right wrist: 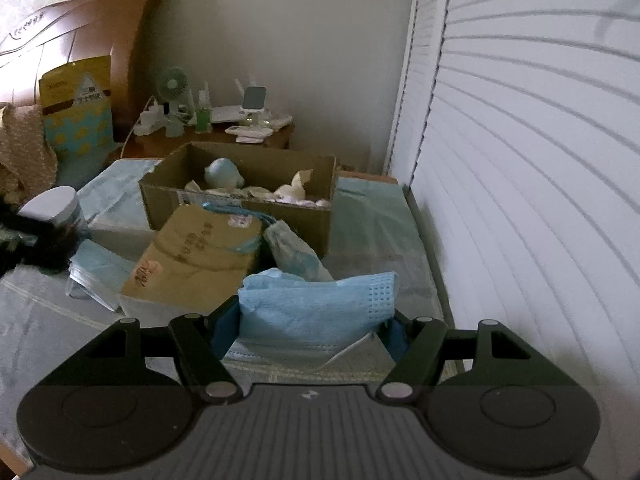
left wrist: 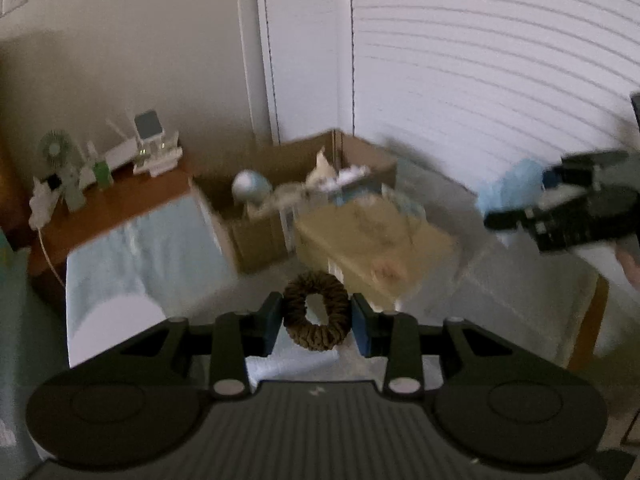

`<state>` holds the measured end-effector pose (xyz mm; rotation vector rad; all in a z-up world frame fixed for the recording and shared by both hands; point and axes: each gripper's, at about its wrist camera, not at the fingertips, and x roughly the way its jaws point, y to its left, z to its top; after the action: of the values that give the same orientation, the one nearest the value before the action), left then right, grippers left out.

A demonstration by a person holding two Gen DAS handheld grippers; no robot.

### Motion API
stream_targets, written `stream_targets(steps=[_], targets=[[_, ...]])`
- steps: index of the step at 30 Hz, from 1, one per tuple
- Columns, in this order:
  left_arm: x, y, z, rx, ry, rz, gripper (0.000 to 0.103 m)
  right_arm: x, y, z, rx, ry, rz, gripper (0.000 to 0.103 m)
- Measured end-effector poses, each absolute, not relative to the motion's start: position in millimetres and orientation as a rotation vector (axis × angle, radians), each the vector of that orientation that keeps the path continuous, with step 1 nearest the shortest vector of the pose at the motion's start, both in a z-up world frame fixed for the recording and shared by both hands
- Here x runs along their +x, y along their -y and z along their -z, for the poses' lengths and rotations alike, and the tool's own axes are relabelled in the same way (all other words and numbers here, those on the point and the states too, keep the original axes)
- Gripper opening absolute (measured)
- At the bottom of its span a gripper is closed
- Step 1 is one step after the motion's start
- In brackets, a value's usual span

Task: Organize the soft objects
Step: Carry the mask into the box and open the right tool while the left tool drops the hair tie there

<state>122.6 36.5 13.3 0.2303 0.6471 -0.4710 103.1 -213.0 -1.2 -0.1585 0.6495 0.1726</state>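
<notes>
Your left gripper [left wrist: 316, 322] clamps a dark brown braided hair tie [left wrist: 316, 310] between both pads, ring held upright above the bedding. Your right gripper [right wrist: 306, 332] has its jaws pressed on a bunched light blue cloth [right wrist: 316, 304] together with a face mask [right wrist: 296, 350]. Beyond them a flat tan package [right wrist: 196, 256] lies on the pale blue cover, just in front of an open cardboard box [right wrist: 240, 204] holding soft toys. Farther back, a wooden nightstand [right wrist: 216, 140] carries a small fan [right wrist: 173, 82].
</notes>
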Motion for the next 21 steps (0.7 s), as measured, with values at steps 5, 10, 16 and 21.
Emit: stream_targets(steps=[5, 10, 16, 21], targets=[[159.0, -26.2, -28.2, 0.247, -0.609, 0.472, 0.036, 103.7, 211.7, -2.4, -0.160, -0.637, -0.178, 0.075], [203.5, -15.4, -35.4, 0.265, -0.580, 0.454, 0.036, 107.3, 211.1, -4.6, -0.169, -0.632, -0.179, 0.075], [253.9, -5.8, -34.4, 0.255, -0.582, 0.418, 0.039, 112.6, 212.6, -10.0, -0.176, -0.617, -0.169, 0.075], [279.0, -8.9, -23.8, 0.252, -0.589, 0.376, 0.059, 116.7, 215.3, -12.9, -0.169, -0.606, -0.158, 0.075]])
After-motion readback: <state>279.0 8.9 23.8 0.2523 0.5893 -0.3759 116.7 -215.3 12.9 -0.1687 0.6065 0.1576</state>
